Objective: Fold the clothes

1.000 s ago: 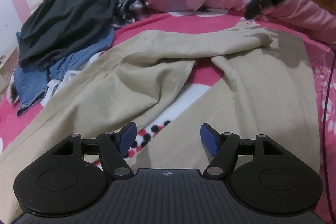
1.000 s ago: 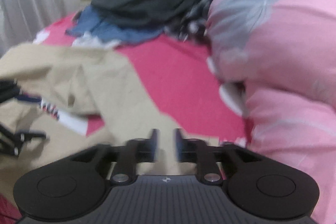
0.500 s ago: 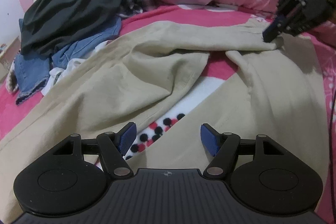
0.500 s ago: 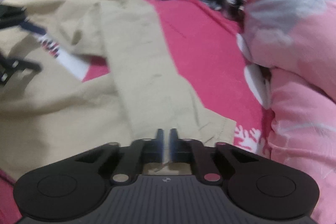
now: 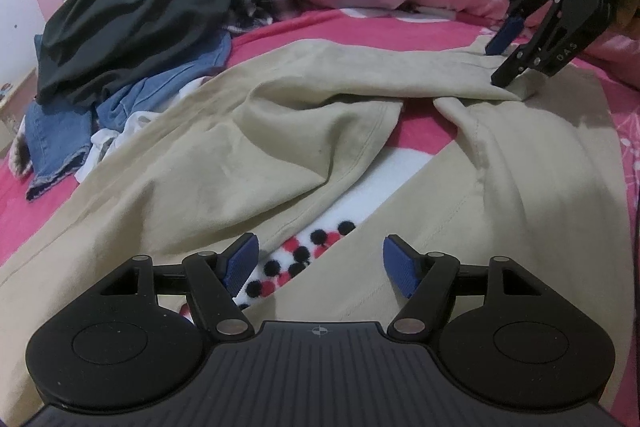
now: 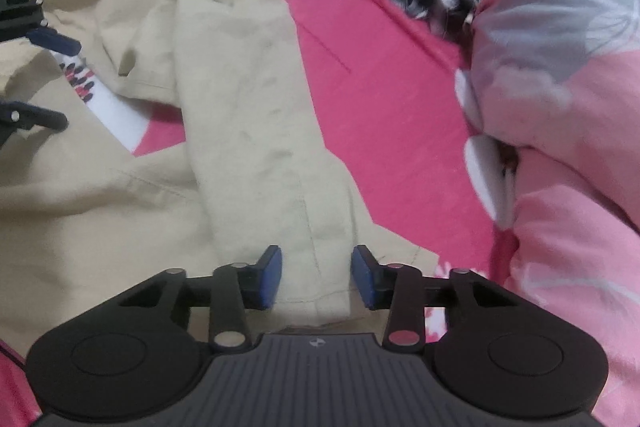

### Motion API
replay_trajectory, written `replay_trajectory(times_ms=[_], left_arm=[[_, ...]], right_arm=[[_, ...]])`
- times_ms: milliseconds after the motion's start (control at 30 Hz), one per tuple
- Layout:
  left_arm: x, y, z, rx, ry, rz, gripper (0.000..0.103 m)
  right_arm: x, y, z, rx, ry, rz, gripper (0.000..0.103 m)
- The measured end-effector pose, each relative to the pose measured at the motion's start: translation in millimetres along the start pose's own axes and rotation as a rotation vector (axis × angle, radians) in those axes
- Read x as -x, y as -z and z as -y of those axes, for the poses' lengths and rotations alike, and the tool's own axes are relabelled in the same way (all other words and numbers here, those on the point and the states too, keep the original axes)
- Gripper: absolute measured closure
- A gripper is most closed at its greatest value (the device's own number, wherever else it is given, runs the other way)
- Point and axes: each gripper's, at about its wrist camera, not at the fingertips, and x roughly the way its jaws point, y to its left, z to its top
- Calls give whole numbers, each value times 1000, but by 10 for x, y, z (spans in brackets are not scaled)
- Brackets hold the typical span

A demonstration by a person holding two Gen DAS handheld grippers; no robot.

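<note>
Lying across the bed [image 5: 352, 23]: one beige garment [image 5: 248, 163], lower edge hidden behind the left gripper [image 5: 318, 261]; one heap of dark, denim and plaid clothes [image 5: 136, 15], top cropped; left jaws wide apart, empty; right gripper [image 6: 316, 277], jaws just opened, part-open astride the garment's cuff, pads off the cloth

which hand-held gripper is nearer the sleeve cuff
Right. The right hand-held gripper is at the sleeve cuff, open jaws on either side of it, having just opened. The left hand-held gripper hovers open over the jacket's front opening, well away.
</note>
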Motion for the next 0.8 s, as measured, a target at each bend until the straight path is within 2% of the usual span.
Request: replay_trajectory(times_ms=[67, 167, 267, 333, 433, 533, 667, 800], left_arm=[[1, 5, -4, 4, 2, 2, 33], [-5, 5, -13, 8, 5, 5, 32], [-17, -7, -28, 9, 10, 7, 32], [-28, -24, -44, 12, 10, 10, 32], [-57, -63, -83, 24, 3, 18, 32], [-126, -112, -146, 51, 3, 22, 32], [-200, -165, -200, 66, 10, 21, 32], [-230, -164, -235, 69, 19, 13, 32]], right_arm=[[26, -6, -3, -14, 5, -11, 88], [97, 13, -69, 7, 27, 2, 95], [215, 0, -154, 47, 70, 38, 97], [372, -82, -178, 74, 127, 99, 97], [600, -306, -140, 144, 274, 204, 97], [644, -578, -34, 218, 413, 253, 97], [362, -953, 165, 299, 553, 263, 98], [-168, -1273, 385, 329, 627, 189, 97]])
